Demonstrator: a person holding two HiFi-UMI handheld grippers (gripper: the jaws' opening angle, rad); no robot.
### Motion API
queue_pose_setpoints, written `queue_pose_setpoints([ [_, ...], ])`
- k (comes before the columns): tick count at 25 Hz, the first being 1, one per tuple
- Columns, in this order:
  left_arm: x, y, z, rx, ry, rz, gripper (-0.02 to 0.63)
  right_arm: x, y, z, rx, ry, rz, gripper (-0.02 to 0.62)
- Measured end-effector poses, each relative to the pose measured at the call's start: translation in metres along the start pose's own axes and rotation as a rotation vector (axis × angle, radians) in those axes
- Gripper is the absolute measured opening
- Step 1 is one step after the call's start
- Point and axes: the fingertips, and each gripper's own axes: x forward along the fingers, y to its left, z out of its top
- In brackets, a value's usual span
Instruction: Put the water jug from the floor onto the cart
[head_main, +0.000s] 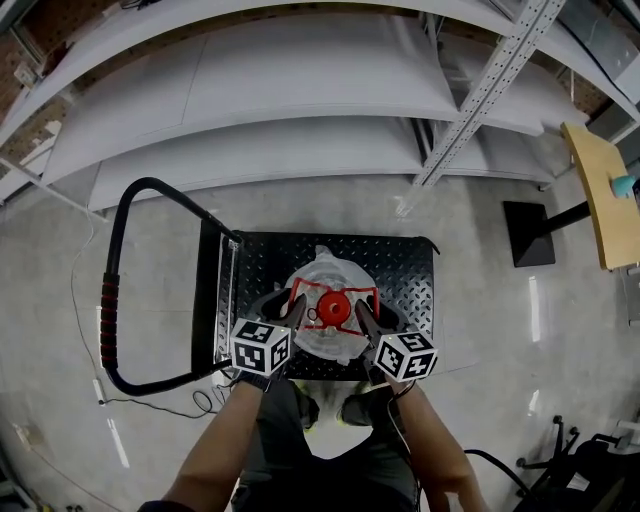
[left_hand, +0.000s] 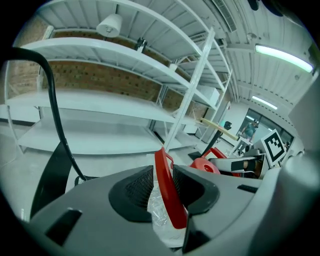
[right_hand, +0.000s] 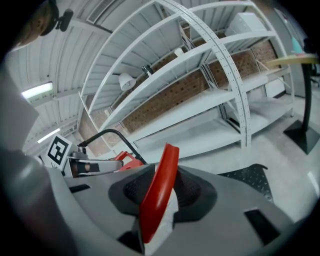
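The clear plastic water jug is set on the cart's black checker-plate deck, towards its near edge. Its red handle is flanked by the left claw and right claw, both slackened, probably because the deck bears the weight.

A storeroom: white metal shelving, brick wall, concrete floor.

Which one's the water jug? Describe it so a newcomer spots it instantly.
In front of the long white shelving stands a flat cart with a black diamond-plate deck and a looped push handle. The water jug sits upright on that deck. It is the only clear plastic thing there, topped by a red cap and a red carry handle.
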Motion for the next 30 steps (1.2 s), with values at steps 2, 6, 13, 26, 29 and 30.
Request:
queue_pose_setpoints([
  [2,-0.016,0.001,0.006,0.0,-0.013,0.022,0.117,-0.008,-0.003,0.009,-0.068,-0.013,-0.072,0.129],
  [6,-0.062,-0.007,0.036,0.013,-0.069,0.057,0.117,-0.041,0.006,0.049,-0.174,-0.053,-0.186,0.178],
  [13,-0.227,-0.133,0.13,0.133,-0.188,-0.135,0.066,-0.172,0.183,0.14,-0.146,-0.141,-0.051,0.132],
  [26,-0.48,-0.362,0.118,0.215,-0.422,-0.293,0.005,-0.464,0.394,0.137,-0.182,-0.405,0.17,0.003],
  [29,-0.528,-0.404,0.063,0.215,-0.435,-0.272,0.005,-0.528,0.415,0.081,-0.176,-0.398,0.192,0.003],
  [30,-0.543,-0.416,0.042,0.21,-0.436,-0.263,0.005,-0.548,0.423,0.061,-0.181,-0.392,0.199,0.003],
])
